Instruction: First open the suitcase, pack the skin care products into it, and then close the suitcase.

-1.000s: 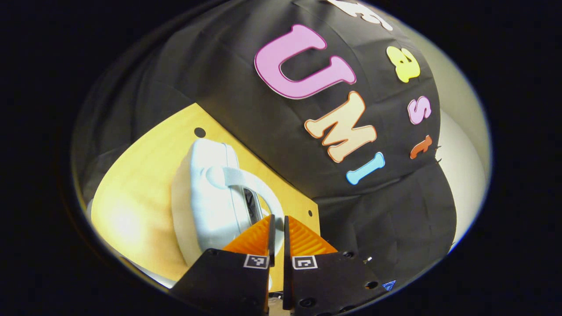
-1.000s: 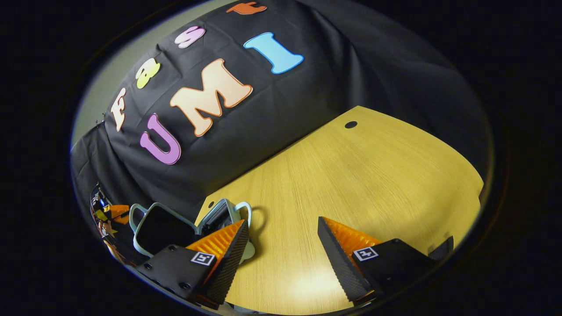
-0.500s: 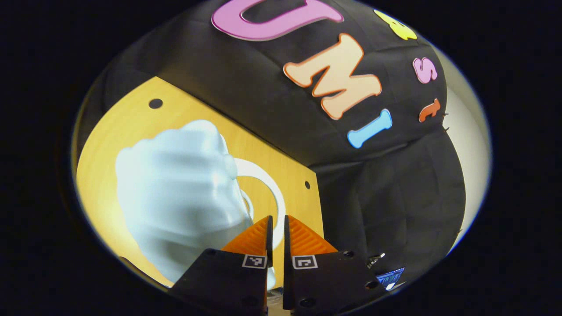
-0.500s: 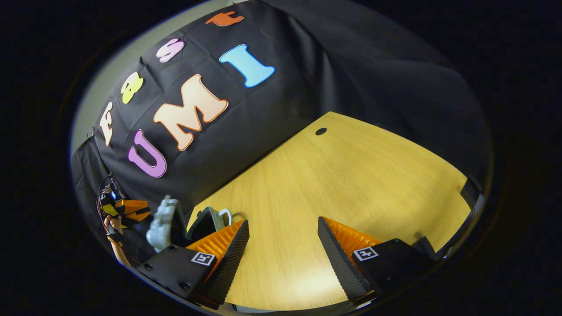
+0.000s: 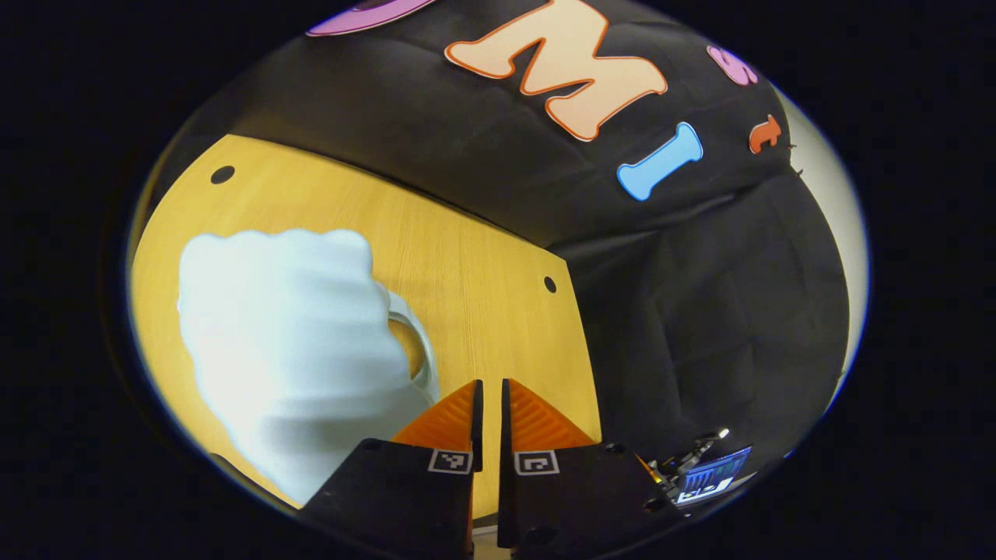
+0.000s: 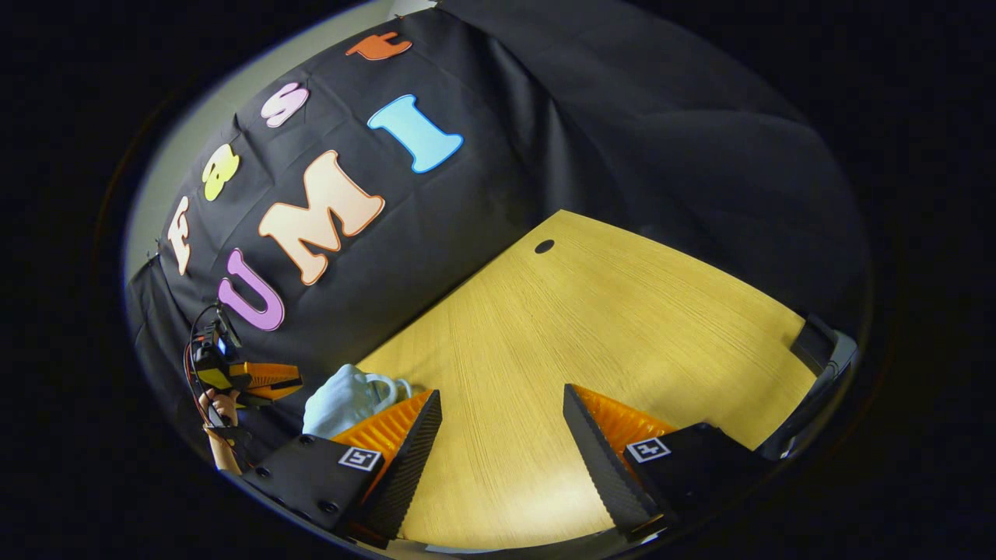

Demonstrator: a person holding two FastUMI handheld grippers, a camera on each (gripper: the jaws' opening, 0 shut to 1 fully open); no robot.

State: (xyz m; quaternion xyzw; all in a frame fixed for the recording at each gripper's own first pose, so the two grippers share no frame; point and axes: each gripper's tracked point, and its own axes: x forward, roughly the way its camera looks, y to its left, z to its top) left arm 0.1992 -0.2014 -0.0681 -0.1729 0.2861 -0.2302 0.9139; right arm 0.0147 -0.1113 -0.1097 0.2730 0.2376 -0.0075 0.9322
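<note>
Two grippers noted. Pale blue moulded plastic suitcase (image 5: 292, 350) lies closed on the yellow wooden table (image 5: 482, 280). Left gripper (image 5: 489, 404) clenched, empty, just beside it; right gripper (image 6: 502, 435) spread, empty. Closing step judged complete; next, withdraw clear.

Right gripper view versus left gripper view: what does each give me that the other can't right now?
Right gripper view alone: the right gripper, fingers wide apart above bare wood; the left gripper seen from outside, off to the suitcase's left with a hand holding it; a dark object at the table's far edge.

Left gripper view alone: the left gripper's own fingers nearly together, nothing between them, and a small lit screen low on the right.

Both: the pale blue suitcase lying shut on the wooden table, its handle toward open wood.
</note>
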